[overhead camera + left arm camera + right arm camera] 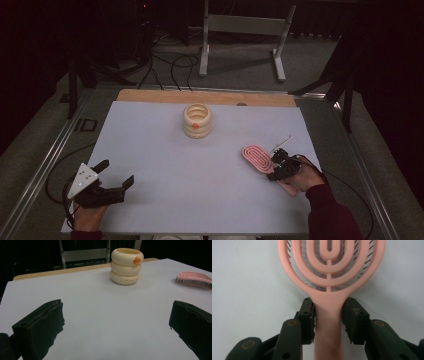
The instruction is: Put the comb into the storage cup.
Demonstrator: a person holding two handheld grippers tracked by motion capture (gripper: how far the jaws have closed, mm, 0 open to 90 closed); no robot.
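A pink vented hairbrush [257, 157] lies bristles down on the white mat [175, 165] at the right. My right gripper [276, 162] straddles its handle, and in the right gripper view both black pads [308, 315] press against the sides of the handle just below the brush head [329, 265]. My left gripper [118, 172] rests at the mat's near left corner, open, with bare mat between its jaws [117, 315]. The hairbrush [193, 277] lies far off to its right.
A cream cup of stacked rings with an orange mark [197, 120] [127, 266] stands upright at the mat's far middle. A wooden board edge [200, 96] runs behind the mat. A metal stand [240, 30] and cables [170, 65] are on the floor beyond.
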